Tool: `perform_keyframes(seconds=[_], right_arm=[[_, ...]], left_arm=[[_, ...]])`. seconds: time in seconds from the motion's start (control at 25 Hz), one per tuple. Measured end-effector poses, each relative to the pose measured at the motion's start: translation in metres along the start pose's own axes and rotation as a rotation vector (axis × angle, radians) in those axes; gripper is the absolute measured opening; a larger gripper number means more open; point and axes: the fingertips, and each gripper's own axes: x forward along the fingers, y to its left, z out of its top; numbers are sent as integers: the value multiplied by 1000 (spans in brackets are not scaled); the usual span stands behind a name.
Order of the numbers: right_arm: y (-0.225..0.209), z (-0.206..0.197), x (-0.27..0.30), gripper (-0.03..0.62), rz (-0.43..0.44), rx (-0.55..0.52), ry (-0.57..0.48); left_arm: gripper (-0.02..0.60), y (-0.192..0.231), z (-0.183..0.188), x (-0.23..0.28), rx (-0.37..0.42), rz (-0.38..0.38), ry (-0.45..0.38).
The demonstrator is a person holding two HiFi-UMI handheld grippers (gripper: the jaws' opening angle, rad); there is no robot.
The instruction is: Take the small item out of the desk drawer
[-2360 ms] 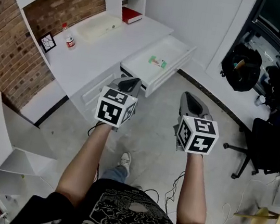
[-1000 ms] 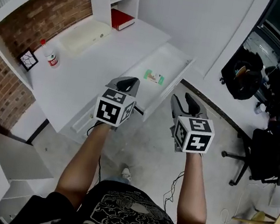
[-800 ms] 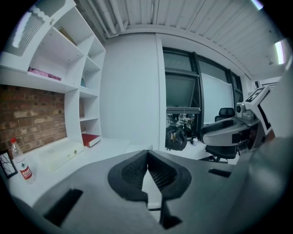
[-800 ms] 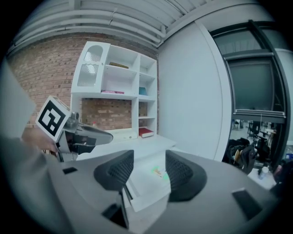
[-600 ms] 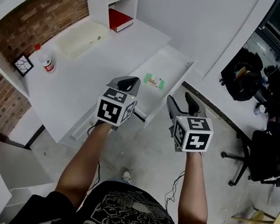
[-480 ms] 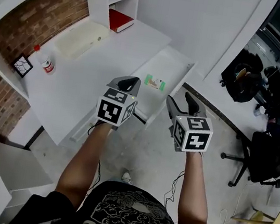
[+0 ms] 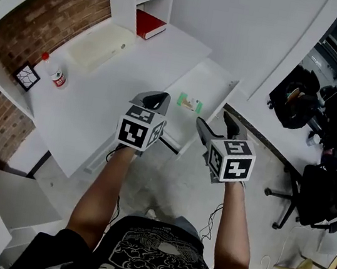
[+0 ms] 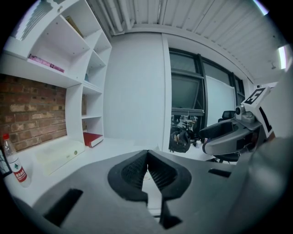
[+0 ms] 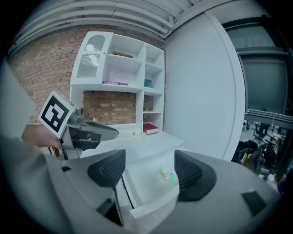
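The right hand-held gripper [image 7: 216,124] hangs in the air with its jaws spreading apart and nothing between them (the gap simply frames the drawer beyond). Just ahead of it and a little to its left, the small item [image 7: 188,102], a green-and-white packet, lies flat on the floor of the open drawer [image 7: 213,84], well clear of the pads. Beside it, the left hand-held gripper [image 7: 155,101] hovers over the drawer's near corner with its jaws pressed together and empty. Farther off to the left spreads the white tabletop [image 7: 120,82], carrying a small bottle [image 7: 56,72] near the brick wall and a red book [image 7: 151,25] at the far end under the shelves.
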Motion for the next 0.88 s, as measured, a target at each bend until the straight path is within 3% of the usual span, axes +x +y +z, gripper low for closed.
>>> perform_keyframes(seconds=[0.44,0.88], right_arm=[[-7,-3,36,362,57,-30,12],[-33,-9,107,374,197,-95,87]], left_arm=[[9,18,-5,16,-6,46,-4],[9,47,-9,54,-46,160,18]])
